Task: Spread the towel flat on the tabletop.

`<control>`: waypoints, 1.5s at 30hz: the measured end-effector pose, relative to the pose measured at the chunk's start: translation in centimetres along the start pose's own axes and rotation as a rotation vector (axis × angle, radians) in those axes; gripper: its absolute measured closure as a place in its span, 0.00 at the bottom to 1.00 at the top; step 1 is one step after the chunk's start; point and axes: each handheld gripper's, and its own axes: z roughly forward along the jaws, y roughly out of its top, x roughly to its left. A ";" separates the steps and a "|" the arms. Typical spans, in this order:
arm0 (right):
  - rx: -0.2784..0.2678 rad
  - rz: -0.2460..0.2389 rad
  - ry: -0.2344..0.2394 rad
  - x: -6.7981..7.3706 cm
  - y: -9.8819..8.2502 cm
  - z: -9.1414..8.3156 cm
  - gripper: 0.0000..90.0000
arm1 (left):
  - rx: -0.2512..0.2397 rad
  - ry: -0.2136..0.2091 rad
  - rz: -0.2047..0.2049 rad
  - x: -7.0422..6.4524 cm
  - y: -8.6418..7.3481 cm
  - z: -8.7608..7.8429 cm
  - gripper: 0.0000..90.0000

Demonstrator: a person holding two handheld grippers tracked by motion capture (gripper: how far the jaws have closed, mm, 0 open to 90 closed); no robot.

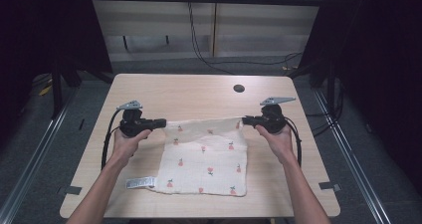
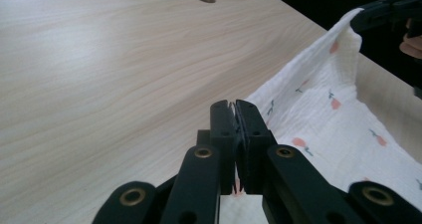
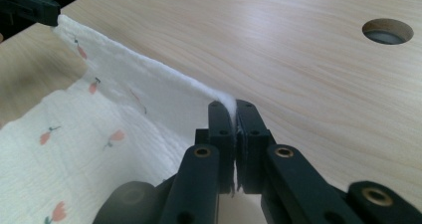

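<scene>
Overhead, a pale wood-grain worktop with a round cable hole sits amid dark curtains; left tool and right tool each clench the white carrot-print cloth's far corners.

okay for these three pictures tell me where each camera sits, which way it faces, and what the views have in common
High view: above the person's side, looking forward and down at the table; both forearms, left gripper and right gripper show.
Left gripper view: rides the left gripper, looking along the cloth.
Right gripper view: rides the right gripper, looking back along the cloth's edge.
Shared: cloth, table hole.
</scene>
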 end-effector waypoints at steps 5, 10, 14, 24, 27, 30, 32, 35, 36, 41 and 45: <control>0.023 0.009 -0.031 -0.5 -0.2 1.0 0.96 | 0.002 0.009 -0.016 0.4 -0.1 0.7 0.93; 0.033 0.054 -0.078 -1.3 -0.3 1.1 0.82 | 0.008 0.025 -0.026 0.6 -0.5 0.4 0.80; 0.036 0.060 -0.086 -1.5 -0.4 0.7 0.74 | 0.018 0.003 0.000 -0.2 -0.9 -0.2 0.78; 0.033 0.002 -0.021 1.8 -2.5 -1.9 0.70 | 0.077 -0.036 0.050 -2.5 -2.2 -2.4 0.79; 0.061 -0.029 0.012 3.2 -3.5 -2.6 0.71 | 0.073 0.003 0.063 -3.3 -2.6 -3.3 0.80; 0.082 -0.079 0.049 5.0 -4.5 -3.5 0.71 | 0.101 -0.010 0.104 -4.1 -3.1 -4.4 0.81; 0.100 -0.100 0.067 5.9 -5.2 -3.8 0.73 | 0.107 -0.019 0.110 -4.6 -3.5 -5.1 0.82; 0.133 -0.107 0.106 7.5 -7.1 -3.8 0.74 | 0.122 -0.065 0.107 -5.8 -4.3 -6.1 0.84; 0.145 -0.109 0.127 7.9 -7.8 -3.7 0.74 | 0.127 -0.088 0.105 -6.0 -4.5 -6.3 0.84; 0.183 -0.132 0.147 9.8 -10.0 -3.8 0.74 | 0.131 -0.128 0.097 -7.1 -5.9 -7.3 0.86; 0.206 -0.130 0.143 10.1 -11.1 -3.7 0.73 | 0.159 -0.107 0.102 -7.4 -7.3 -6.6 0.84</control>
